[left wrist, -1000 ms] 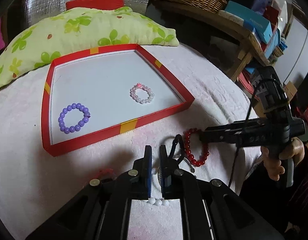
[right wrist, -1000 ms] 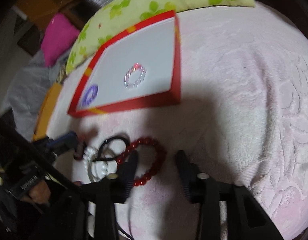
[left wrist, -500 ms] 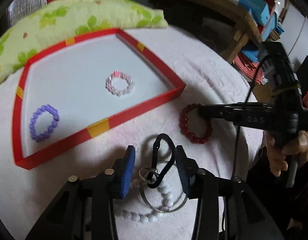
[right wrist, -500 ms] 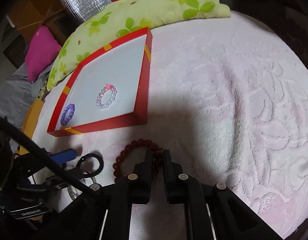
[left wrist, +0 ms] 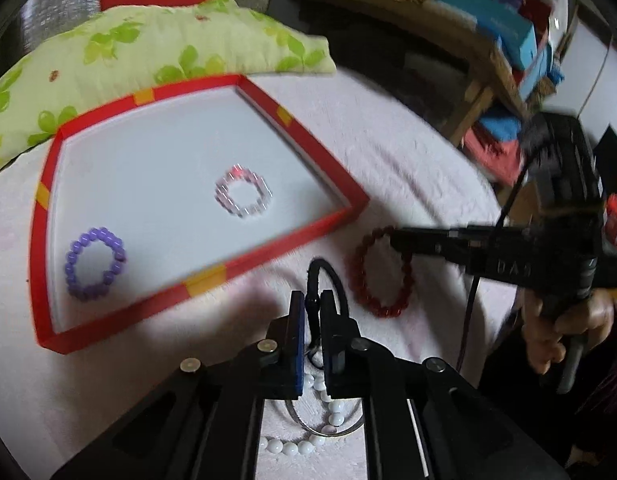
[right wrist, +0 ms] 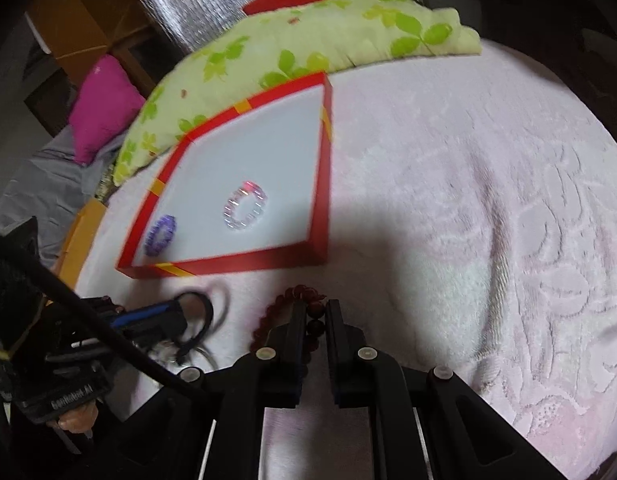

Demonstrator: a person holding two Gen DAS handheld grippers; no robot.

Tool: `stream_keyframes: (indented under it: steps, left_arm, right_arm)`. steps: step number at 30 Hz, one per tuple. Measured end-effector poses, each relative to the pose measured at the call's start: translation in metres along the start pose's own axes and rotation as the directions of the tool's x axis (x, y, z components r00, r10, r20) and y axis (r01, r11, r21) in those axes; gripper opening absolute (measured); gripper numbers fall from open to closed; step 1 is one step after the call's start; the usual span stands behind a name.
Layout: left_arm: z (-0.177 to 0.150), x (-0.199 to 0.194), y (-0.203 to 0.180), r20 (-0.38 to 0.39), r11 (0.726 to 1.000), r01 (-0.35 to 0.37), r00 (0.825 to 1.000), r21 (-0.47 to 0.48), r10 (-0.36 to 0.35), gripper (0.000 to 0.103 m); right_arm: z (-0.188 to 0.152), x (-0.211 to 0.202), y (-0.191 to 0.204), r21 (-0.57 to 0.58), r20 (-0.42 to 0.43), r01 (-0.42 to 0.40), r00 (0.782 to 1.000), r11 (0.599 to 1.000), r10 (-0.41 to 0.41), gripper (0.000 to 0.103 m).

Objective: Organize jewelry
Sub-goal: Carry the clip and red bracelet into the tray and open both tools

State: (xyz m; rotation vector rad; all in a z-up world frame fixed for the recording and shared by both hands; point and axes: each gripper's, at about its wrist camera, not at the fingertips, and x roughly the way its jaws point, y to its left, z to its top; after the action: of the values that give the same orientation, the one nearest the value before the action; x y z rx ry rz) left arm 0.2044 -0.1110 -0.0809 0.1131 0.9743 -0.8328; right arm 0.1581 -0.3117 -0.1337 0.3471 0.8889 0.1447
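Since a second ago both sets of jaws have swung shut: my left gripper (left wrist: 312, 304), which opened briefly, is now pinched on the black cord loop (left wrist: 326, 276), and my right gripper (right wrist: 312, 312) has closed on the red bead bracelet (right wrist: 284, 312).

That bracelet lies on the pink blanket (right wrist: 468, 200) directly under my right fingertips, between them and the near wall of the red tray (right wrist: 244, 262). I judge it light and floppy, strung on elastic, with round, slick beads; a pinch across a single strand, as I have now, looks right, though it will dangle and swing. The cord is soft and limp, and it looks tangled with a metal bangle (left wrist: 328, 428) and white bead string (left wrist: 292, 446) beneath my left jaws, so lifting may drag those along.

Both tools slope steeply down toward the blanket, tray ahead of them. A purple bracelet (left wrist: 96, 264) and a pale bracelet (left wrist: 244, 194) already sit inside it.
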Motion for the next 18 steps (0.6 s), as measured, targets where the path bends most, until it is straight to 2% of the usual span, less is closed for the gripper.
stream_keyframes:
  steps: [6,11,18]
  left_arm:
    - [0.010,-0.032,0.016,0.098,0.998,0.024,0.995,-0.059,-0.018,0.008]
    - [0.020,-0.049,0.032,0.153,0.996,0.007,0.988,-0.091,0.007,0.008]
    - [0.037,-0.048,0.061,0.160,0.988,-0.006,0.987,-0.153,0.031,0.008]
  right_arm:
    - [0.006,-0.017,0.010,-0.014,0.074,-0.077,0.994,0.997,0.078,0.011]
    - [0.012,-0.029,0.026,-0.049,0.142,-0.123,0.981,0.991,0.128,0.011]
    - [0.042,-0.030,0.039,-0.031,0.186,-0.187,0.964,0.982,0.189,0.011]
